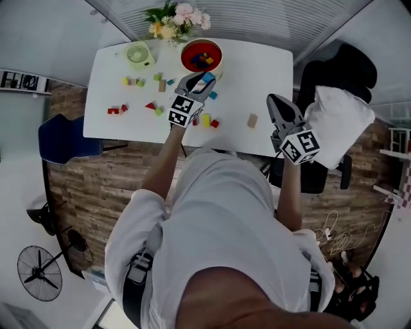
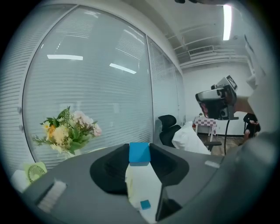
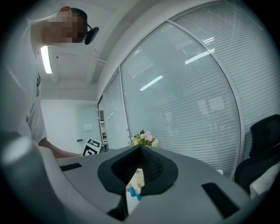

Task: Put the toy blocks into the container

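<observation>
My left gripper point(image 1: 201, 82) is raised over the white table point(image 1: 109, 125), just in front of the red bowl point(image 1: 190, 50), and is shut on a blue block point(image 1: 209, 77). In the left gripper view that blue block point(image 2: 139, 154) sits squeezed between the two dark jaw tips. The bowl holds several coloured blocks point(image 1: 203, 60). More blocks lie loose on the table: a red wedge point(image 1: 149, 106), a green one point(image 1: 158, 111), a yellow one point(image 1: 205, 120), a tan one point(image 1: 252, 120). My right gripper point(image 1: 273, 99) is shut and empty, held level off the table's front right; its jaw tips meet point(image 3: 140, 148).
A green desk fan point(image 1: 139, 54) and a bunch of flowers point(image 1: 176, 19) stand at the table's back edge, left of the bowl. A black office chair draped in white cloth point(image 1: 337, 109) is to the right, a blue chair point(image 1: 61, 138) to the left.
</observation>
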`<state>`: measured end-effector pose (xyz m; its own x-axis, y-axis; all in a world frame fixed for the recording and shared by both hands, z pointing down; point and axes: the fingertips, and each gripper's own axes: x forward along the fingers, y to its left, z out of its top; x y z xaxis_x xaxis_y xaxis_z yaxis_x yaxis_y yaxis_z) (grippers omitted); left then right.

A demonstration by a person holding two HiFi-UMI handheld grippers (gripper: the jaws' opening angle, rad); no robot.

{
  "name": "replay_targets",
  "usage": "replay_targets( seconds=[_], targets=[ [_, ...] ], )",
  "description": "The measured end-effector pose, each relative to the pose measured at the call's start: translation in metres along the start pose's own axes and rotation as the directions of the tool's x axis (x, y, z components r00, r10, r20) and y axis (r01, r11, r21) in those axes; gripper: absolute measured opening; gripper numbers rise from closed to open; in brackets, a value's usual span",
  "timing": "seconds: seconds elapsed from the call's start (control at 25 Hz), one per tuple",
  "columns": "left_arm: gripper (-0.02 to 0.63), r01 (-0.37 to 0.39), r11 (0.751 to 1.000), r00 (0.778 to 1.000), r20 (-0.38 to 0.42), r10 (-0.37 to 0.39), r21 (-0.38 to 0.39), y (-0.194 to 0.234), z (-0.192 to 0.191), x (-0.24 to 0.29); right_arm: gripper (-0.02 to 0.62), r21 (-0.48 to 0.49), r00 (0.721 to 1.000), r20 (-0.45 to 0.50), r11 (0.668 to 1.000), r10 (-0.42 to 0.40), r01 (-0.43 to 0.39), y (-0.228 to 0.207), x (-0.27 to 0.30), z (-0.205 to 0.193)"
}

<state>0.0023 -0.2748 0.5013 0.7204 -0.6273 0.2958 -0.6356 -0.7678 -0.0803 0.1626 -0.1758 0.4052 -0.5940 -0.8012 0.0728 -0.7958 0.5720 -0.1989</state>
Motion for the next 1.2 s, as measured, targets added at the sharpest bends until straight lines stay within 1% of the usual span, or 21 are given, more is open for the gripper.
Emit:
replay_targets(
  seconds=[0.12,0.24,0.44,0.6,0.8,0.84,0.92,1.04,1.2],
  targets=[
    [0.144,-0.046,0.999,0.999,-0.010,0.047,0.019,0.030,0.000,0.007,0.002,-0.001,1.000,0.002,1.000,0.004,-0.004,0.005,0.003,0.001],
    [0.144,-0.085,0.996,0.996,-0.035,0.086,0.028,0.057,-0.009,0.017,0.002,0.000,1.000,0.003,1.000,-0.013,0.013,0.005,-0.001,0.000],
    [0.144,-0.114,0.990,0.988,-0.093,0.121,0.078,0.087,-0.021,0.040,0.002,0.015,0.998,-0.012,0.998,-0.057,0.057,0.002,-0.015,-0.007],
    [0.144,-0.129,0.989,0.983,-0.121,0.137,0.068,0.108,-0.027,0.056,0.002,0.027,0.996,-0.015,0.995,-0.093,0.093,-0.001,-0.025,-0.011],
    [0.146,-0.137,0.990,0.980,-0.137,0.142,0.044,0.124,-0.029,0.063,0.002,0.025,0.993,-0.022,0.993,-0.117,0.117,-0.004,-0.031,-0.014],
    [0.153,-0.135,0.990,0.981,-0.138,0.139,0.039,0.125,-0.029,0.064,0.002,0.024,0.992,-0.026,0.992,-0.121,0.122,-0.004,-0.031,-0.015],
    [0.270,-0.127,0.991,0.983,-0.129,0.131,0.035,0.124,-0.026,0.064,0.002,0.023,0.991,-0.031,0.991,-0.128,0.129,-0.005,-0.033,-0.016],
    [0.325,-0.119,0.992,0.988,-0.091,0.122,0.031,0.119,-0.016,0.061,0.002,0.021,0.991,-0.036,0.991,-0.128,0.129,-0.006,-0.033,-0.016],
    [0.333,-0.116,0.993,0.991,-0.061,0.118,0.036,0.115,-0.006,0.057,0.002,0.020,0.992,-0.038,0.993,-0.117,0.117,-0.005,-0.031,-0.017]
  ],
)
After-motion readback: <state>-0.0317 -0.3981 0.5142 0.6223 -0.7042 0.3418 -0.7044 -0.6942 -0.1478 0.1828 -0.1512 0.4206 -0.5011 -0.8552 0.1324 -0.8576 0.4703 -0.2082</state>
